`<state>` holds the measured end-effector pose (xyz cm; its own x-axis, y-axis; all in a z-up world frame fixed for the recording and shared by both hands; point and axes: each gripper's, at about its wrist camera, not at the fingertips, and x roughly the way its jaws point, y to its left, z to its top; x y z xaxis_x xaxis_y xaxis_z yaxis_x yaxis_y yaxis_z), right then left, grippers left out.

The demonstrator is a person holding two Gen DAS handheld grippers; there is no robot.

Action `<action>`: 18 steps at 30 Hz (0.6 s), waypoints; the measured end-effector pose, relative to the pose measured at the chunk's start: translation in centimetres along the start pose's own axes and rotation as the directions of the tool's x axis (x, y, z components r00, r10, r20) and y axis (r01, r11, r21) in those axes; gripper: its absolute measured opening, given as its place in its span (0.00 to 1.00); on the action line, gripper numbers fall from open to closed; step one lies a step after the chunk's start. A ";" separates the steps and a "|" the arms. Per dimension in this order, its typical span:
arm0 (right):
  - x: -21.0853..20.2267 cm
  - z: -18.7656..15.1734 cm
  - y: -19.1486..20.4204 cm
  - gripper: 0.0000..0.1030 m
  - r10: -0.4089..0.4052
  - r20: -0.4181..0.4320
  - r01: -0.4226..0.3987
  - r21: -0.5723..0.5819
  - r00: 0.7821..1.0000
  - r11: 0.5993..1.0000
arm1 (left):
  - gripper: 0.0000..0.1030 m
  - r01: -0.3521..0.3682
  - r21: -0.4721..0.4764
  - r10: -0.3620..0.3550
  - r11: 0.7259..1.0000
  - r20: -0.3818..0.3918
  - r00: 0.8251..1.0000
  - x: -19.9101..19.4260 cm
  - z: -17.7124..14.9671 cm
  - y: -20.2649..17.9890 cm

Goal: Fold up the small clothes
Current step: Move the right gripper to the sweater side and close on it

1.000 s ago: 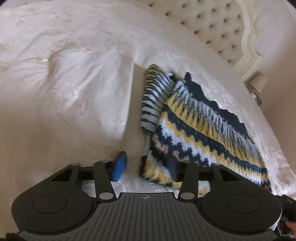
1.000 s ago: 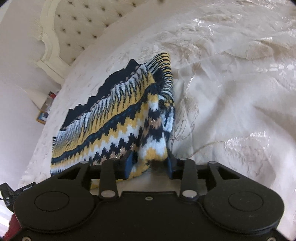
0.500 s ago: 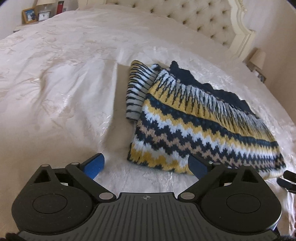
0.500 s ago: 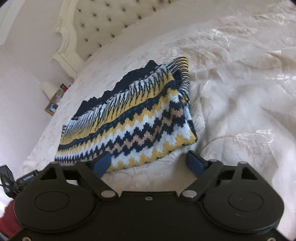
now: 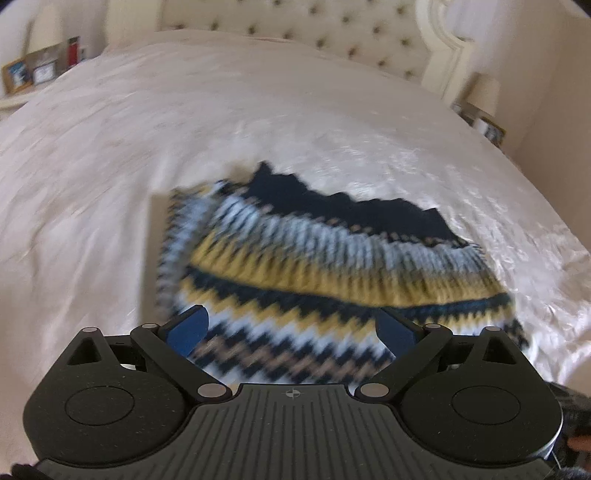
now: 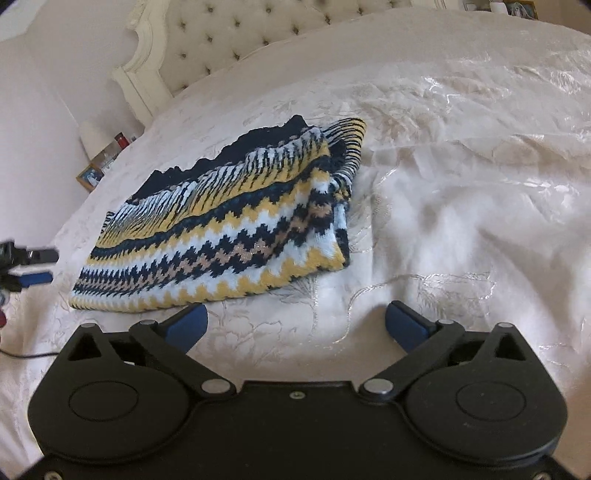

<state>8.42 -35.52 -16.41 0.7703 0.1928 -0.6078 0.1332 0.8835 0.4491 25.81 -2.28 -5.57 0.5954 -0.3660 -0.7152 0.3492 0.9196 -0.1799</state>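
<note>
- Plainly, the knitted sweater [image 6: 221,221] lay folded on the cream satin bedspread [image 6: 461,184], its zigzag bands of navy, yellow, pale blue and tan facing up and a striped sleeve [image 6: 347,144] tucked along its right-hand edge.
- The right gripper [image 6: 295,325] hovered just short of the sweater's near hem, jaws spread wide and holding nothing, with bare bedspread between the blue pads [image 6: 186,326].
- The left gripper [image 5: 291,328] hung over the garment's near edge (that view was blurred), its jaws likewise wide apart and empty, the knit showing between them.
- In the right wrist view the left gripper's blue finger [image 6: 35,277] showed at the far left, beside the sweater's left end and apart from it.
- A tufted headboard [image 6: 229,33] stood behind the bed.
- A lamp [image 6: 94,138] and a framed photo [image 6: 89,177] sat on a nightstand beside it.
</note>
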 end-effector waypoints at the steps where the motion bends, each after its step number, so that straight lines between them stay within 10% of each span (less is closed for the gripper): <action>1: 0.0 0.0 -0.1 0.99 0.003 0.001 -0.003 0.002 1.000 1.000 | 0.95 0.000 0.016 0.000 1.000 -0.004 1.000 0.8 0.5 -0.9; 18: 1.0 3.1 -4.7 1.00 0.223 -0.045 -0.201 0.285 0.974 0.937 | 0.99 -0.110 0.128 0.135 0.986 -0.208 0.969 12.5 2.4 -5.8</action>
<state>10.55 -40.85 -17.11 0.7519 0.4038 -0.5211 0.1472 0.6678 0.7297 32.94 -12.51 -11.88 0.4736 -0.2006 -0.8576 0.3710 0.9286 -0.0123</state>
